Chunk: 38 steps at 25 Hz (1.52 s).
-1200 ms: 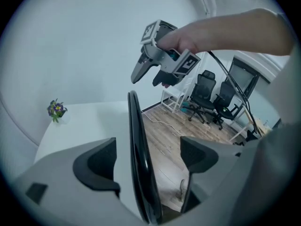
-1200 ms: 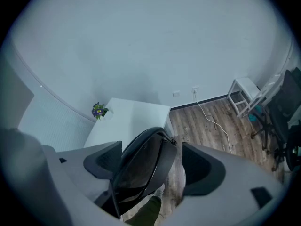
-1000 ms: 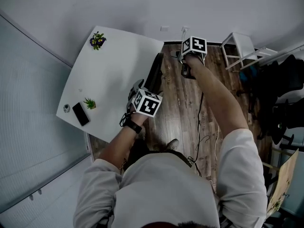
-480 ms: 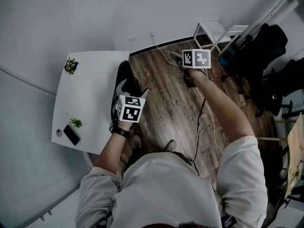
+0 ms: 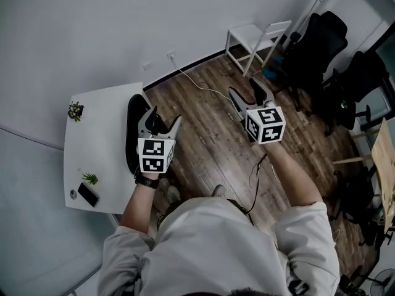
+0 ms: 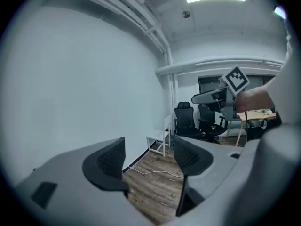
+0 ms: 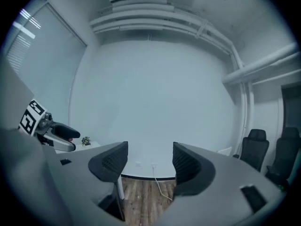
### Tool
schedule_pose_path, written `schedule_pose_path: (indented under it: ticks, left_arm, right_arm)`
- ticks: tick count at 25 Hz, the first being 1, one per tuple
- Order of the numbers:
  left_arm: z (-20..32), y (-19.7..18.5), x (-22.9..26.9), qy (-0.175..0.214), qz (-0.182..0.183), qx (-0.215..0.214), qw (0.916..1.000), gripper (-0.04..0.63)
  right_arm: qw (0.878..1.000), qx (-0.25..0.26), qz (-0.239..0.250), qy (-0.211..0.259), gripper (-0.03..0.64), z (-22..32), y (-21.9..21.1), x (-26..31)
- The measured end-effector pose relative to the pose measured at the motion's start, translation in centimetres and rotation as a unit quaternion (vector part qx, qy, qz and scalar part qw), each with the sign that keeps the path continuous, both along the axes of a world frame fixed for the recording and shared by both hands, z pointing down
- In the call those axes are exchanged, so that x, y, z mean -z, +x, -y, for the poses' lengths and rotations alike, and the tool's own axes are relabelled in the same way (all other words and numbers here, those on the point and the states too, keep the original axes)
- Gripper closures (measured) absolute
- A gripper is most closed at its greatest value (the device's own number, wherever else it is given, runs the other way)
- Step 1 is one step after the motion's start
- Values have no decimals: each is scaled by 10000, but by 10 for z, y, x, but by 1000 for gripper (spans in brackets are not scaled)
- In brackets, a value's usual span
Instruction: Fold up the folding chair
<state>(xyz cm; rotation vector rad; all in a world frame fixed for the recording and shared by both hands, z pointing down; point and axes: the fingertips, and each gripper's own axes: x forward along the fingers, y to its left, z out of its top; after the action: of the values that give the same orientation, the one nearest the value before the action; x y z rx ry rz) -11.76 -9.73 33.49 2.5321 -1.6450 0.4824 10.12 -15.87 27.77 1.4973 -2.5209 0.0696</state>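
The black folding chair (image 5: 132, 131) stands flat and narrow against the right edge of the white table (image 5: 99, 159) in the head view. My left gripper (image 5: 163, 119) is raised just right of the chair's top and clear of it. Its jaws are closing with nothing between them, and the left gripper view shows only floor past the pads (image 6: 109, 160). My right gripper (image 5: 245, 94) hangs over the wooden floor, well right of the chair. Its jaws are closing too, on nothing but wall and floor in the right gripper view (image 7: 149, 163).
On the table lie a phone (image 5: 87, 195) and two small plants (image 5: 90, 178) (image 5: 75, 110). A white chair (image 5: 254, 37) stands by the far wall with black office chairs (image 5: 316, 47) beside it. A white cable (image 5: 203, 89) trails over the floor.
Both grippers have lifted away from the black chair and levelled out. The right one came back toward me from the far floor. My view has swung right.
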Motion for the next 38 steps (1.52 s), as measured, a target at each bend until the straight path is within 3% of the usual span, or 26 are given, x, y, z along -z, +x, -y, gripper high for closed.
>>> schedule_pose_path:
  ticks: [6, 10, 14, 16, 18, 20, 38]
  left_arm:
    - [-5, 12, 16, 312, -132, -60, 9994, 313]
    - [-11, 17, 24, 575, -148, 30, 9982, 416]
    - [-18, 18, 28, 664, -166, 59, 9976, 451]
    - [-23, 18, 32, 777, -177, 84, 9968, 487]
    - [-27, 18, 39, 975, -208, 119, 9950, 541]
    - [-30, 19, 44, 1126, -229, 113, 9933, 571]
    - [-39, 15, 30, 1044, -234, 35, 9943, 589]
  right_arm:
    - [9976, -230, -125, 643, 328, -54, 46, 10]
    - [9950, -347, -211, 912, 354, -82, 69, 11]
    - [9914, -519, -263, 1174, 397, -108, 87, 15]
    - [9889, -718, -246, 1280, 443, -120, 96, 16]
    - [9858, -939, -256, 1365, 553, -129, 106, 14]
    - [9844, -1048, -279, 1385, 557, -135, 112, 10]
    - [9838, -1183, -303, 1310, 598, -145, 113, -4]
